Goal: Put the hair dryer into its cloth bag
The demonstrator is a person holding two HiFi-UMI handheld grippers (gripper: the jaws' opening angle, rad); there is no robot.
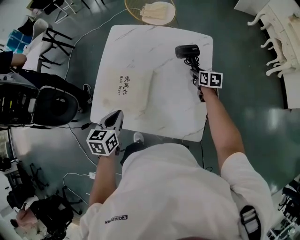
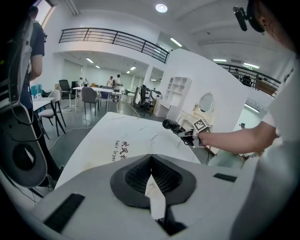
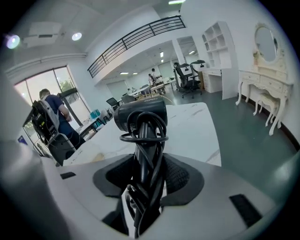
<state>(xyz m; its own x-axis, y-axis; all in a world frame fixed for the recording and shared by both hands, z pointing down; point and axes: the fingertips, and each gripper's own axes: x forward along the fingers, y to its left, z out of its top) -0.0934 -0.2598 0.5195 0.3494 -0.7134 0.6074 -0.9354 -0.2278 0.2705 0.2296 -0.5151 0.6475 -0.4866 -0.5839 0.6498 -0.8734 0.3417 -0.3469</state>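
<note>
The black hair dryer (image 1: 187, 50) has its cord wound round the handle and hangs over the table's far right part. My right gripper (image 1: 196, 74) is shut on that handle; in the right gripper view the hair dryer (image 3: 140, 116) stands upright between the jaws of my right gripper (image 3: 143, 185). The white cloth bag (image 1: 133, 89), printed "Hair Dryer", lies flat on the white marble table (image 1: 178, 112), left of centre. My left gripper (image 1: 114, 121) is shut and empty at the table's near left edge, just short of the bag. In the left gripper view the bag (image 2: 123, 151) lies ahead of the left gripper (image 2: 151, 174).
A round wicker stand (image 1: 150, 11) holding a cloth sits beyond the table's far edge. Black chairs (image 1: 54, 105) and cables crowd the floor at left. A white dressing table (image 1: 281, 28) stands at right. A person in blue (image 3: 49, 117) stands further off.
</note>
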